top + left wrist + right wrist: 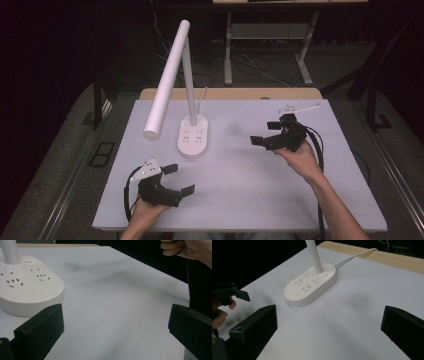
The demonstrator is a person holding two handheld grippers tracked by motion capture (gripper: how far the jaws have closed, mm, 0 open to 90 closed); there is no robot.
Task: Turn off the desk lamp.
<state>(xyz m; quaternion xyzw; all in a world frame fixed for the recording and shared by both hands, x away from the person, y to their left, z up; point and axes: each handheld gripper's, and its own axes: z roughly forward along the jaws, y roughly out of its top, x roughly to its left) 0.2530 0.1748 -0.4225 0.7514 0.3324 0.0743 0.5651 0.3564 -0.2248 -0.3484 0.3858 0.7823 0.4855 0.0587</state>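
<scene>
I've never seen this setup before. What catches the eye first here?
A white desk lamp dominates: its long tube head slants over the table's rear left, rising from an oval base with built-in sockets. Two hand-held black claws flank it with jaws open and nothing between them, the left claw at the near edge, the right claw to the right of the base.

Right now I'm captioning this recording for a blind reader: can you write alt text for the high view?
A white desk lamp with an oval socket base stands unlit on a white table. A person's hands hold black two-jaw tongs either side of it: the left tongs near the front edge, the right tongs farther back, both open and empty.
</scene>
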